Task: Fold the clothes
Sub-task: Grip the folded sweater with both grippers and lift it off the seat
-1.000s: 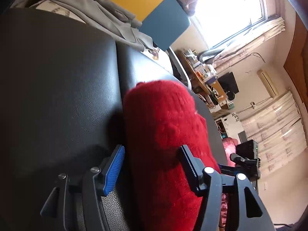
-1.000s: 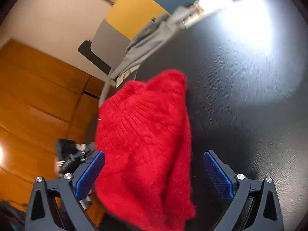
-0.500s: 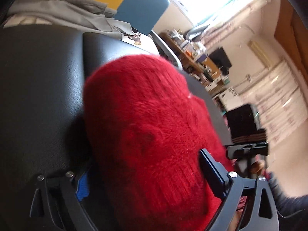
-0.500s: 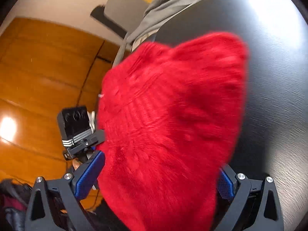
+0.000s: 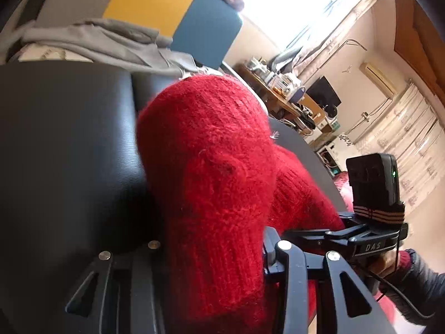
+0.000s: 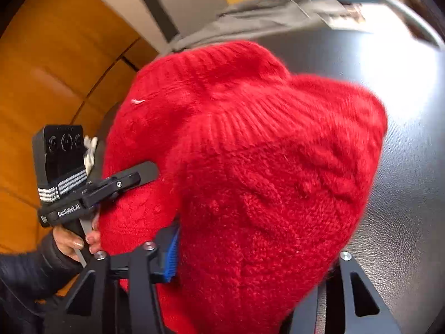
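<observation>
A fluffy red knitted sweater [image 5: 211, 161] lies bunched on a black leather surface [image 5: 69, 139]. My left gripper [image 5: 214, 253] has the sweater's fold filling the gap between its fingers; its jaws are closing and the right pad presses into the knit. In the right wrist view the same sweater [image 6: 264, 167] bulges up between the fingers of my right gripper [image 6: 256, 258], whose jaws are also closing, the blue pad [image 6: 172, 256] pushed against the wool. Each view shows the other gripper's camera housing [image 5: 372, 183] [image 6: 59, 153], held by a hand at the sweater's side.
A grey garment [image 5: 105, 41] is heaped at the far edge of the black surface [image 6: 403, 139], in front of yellow and blue panels [image 5: 172, 8]. A cluttered desk [image 5: 283, 91] and a bright window stand beyond. Orange wood panelling [image 6: 41, 83] runs along the left.
Both grippers have pushed into the sweater and their jaws have narrowed around it. The sweater is bunched higher and fills each view. The opposite gripper has come close in each view.
</observation>
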